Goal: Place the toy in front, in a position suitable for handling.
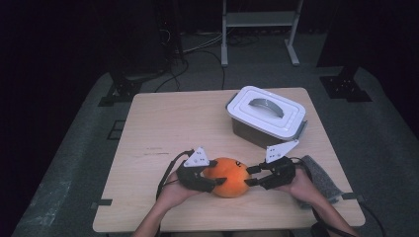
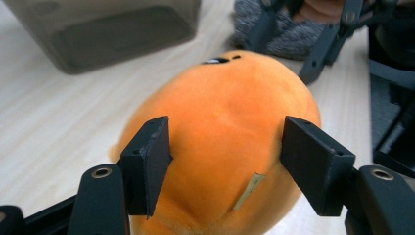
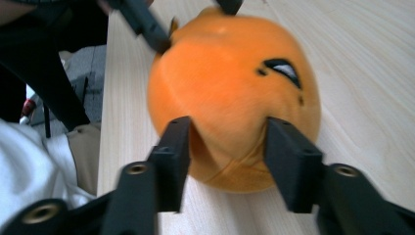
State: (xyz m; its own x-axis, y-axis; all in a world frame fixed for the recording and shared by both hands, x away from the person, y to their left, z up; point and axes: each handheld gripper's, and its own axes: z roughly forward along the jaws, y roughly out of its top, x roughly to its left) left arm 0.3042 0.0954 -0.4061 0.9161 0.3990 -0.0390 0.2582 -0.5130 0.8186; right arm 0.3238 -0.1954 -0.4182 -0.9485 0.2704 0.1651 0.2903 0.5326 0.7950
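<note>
Both grippers sat at the near edge of the table [image 1: 163, 118], one on either side of the orange plush toy [image 1: 230, 177]; my left gripper [image 1: 210, 180] came at it from nine o'clock, my right gripper [image 1: 253, 176] from three o'clock. Seen along the left gripper [image 2: 222, 161], its jaws stood fairly wide with the toy's rounded end set between them, each pad against or just beside the plush; I could not tell whether they pressed in. A small tan tag [image 2: 248, 190] hung on the toy [image 2: 225, 132] near the right-hand pad. Seen along the right gripper [image 3: 227, 156], its jaws were parted about as far and straddled the other end of the toy [image 3: 235, 93], the pads touching the fabric; a dark stitched eye [image 3: 281, 68] sat at about one o'clock on the plush. The toy rested on the wood at roughly six o'clock of the tabletop; a grey box with a white lid [image 1: 267, 116] stood well apart at about two o'clock; a grey cloth [image 1: 321, 177] lay under my right hand at four o'clock.
</note>
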